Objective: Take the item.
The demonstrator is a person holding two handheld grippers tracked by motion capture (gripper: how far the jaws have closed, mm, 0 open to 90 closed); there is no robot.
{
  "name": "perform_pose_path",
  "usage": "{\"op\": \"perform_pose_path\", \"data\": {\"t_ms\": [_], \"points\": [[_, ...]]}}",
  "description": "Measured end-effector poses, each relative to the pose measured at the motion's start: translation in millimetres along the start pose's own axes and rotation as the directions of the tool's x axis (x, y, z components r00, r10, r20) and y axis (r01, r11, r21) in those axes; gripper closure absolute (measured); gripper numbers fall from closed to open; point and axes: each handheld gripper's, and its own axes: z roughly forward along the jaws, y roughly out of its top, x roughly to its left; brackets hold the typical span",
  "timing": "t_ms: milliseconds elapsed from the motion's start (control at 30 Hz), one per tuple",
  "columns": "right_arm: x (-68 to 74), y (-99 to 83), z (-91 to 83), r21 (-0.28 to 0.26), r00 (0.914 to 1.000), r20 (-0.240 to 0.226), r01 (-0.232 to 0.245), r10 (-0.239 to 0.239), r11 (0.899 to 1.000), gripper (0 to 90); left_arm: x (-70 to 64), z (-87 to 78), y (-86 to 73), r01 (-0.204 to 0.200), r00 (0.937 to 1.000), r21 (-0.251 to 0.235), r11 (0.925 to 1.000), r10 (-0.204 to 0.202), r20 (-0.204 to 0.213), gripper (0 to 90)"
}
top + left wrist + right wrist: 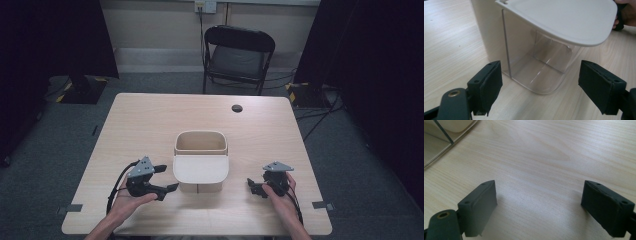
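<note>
While both hands rest near the table's (150, 115) front edge, left gripper (162, 179) and right gripper (254, 187) flank the container (200, 150), jaws apart, empty. Beige bin, clear front, hinged lid (201, 169) flipped toward the person. Likely pre-grasp; next move probably takes the lid edge. Far tabletop bare; folding chair (238, 55) beyond.

Pale wood-grain table (150, 120), smooth and matt. Cream plastic container (200, 145) with a smooth, faintly satin lid (564, 17); clear glossy plastic front wall (541, 65), catching reflections. Matt black pads (490, 85) on the left gripper (549, 87), slightly rough, rubbery-looking. Black folding chair (239, 55), dull finish.
</note>
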Motion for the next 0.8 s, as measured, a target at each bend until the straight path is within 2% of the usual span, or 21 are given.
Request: {"op": "perform_pose_path", "data": {"t_ms": [33, 100, 267, 567, 800], "points": [[0.0, 0.0, 0.0, 0.0, 1.0, 0.0, 0.0, 0.0, 1.0, 12.3, -0.6, 0.6, 0.1, 0.009, 0.9999, -0.003, 1.0, -0.009, 0.007, 18.9], [0.0, 0.0, 0.0, 0.0, 1.0, 0.0, 0.0, 0.0, 1.0, 12.3, -3.0, 1.9, 1.9, 0.016, 0.9986, -0.005, 0.9999, -0.016, 0.05, 18.9], [0.0, 0.0, 0.0, 0.0, 1.0, 0.0, 0.0, 0.0, 1.0, 12.3, -7.4, 5.4, 4.2, -0.002, 0.9993, -0.006, 1.0, 0.003, 0.038, 18.8], [0.0, 0.0, 0.0, 0.0, 1.0, 0.0, 0.0, 0.0, 1.0, 12.2, -9.6, 10.7, 5.7, -0.002, 0.9991, -0.002, 1.0, 0.002, 0.043, 18.9], [0.0, 0.0, 0.0, 0.0, 1.0, 0.0, 0.0, 0.0, 1.0, 12.2, -8.1, 10.2, 7.4, 0.006, 0.9993, -0.018, 0.9998, -0.005, 0.036, 19.7]]}}
